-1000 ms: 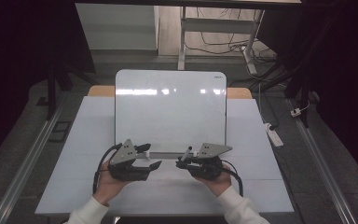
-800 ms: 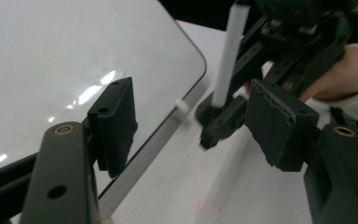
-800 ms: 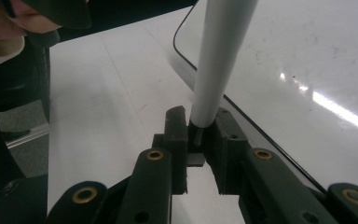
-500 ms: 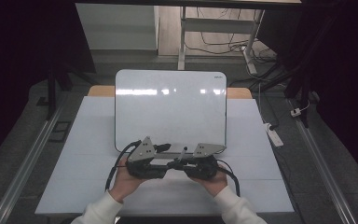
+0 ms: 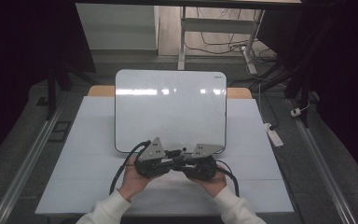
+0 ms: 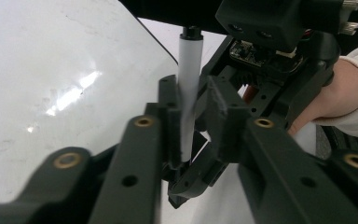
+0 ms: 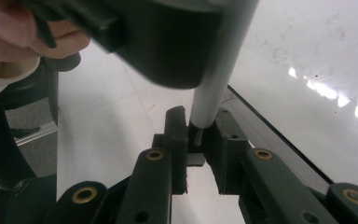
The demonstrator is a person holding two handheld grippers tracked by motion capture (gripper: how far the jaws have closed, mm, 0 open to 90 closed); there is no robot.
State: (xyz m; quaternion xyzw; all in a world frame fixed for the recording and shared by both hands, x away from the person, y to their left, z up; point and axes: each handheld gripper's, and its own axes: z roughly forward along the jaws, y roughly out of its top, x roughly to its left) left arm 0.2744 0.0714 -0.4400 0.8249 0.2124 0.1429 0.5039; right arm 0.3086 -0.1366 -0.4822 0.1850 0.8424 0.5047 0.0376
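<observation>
A white-barrelled marker (image 6: 188, 70) with a black end stands between the jaws of my left gripper (image 6: 189, 100), which is shut on its barrel. In the right gripper view the same marker (image 7: 212, 88) runs down into my right gripper (image 7: 200, 128), whose pads close on its lower end. The high view shows the left gripper (image 5: 165, 158) and the right gripper (image 5: 186, 161) tip to tip at the near edge of a whiteboard (image 5: 170, 107). The right gripper's body (image 6: 279, 70) fills the space behind the marker.
The whiteboard lies flat on a white table (image 5: 88, 154), its surface blank with faint smudges. A white power strip (image 5: 272, 133) lies on the floor off the table's right edge. Metal rails run along both sides of the table.
The two grippers were apart a second ago. They have come together at the whiteboard's near edge and now meet tip to tip on the marker.
</observation>
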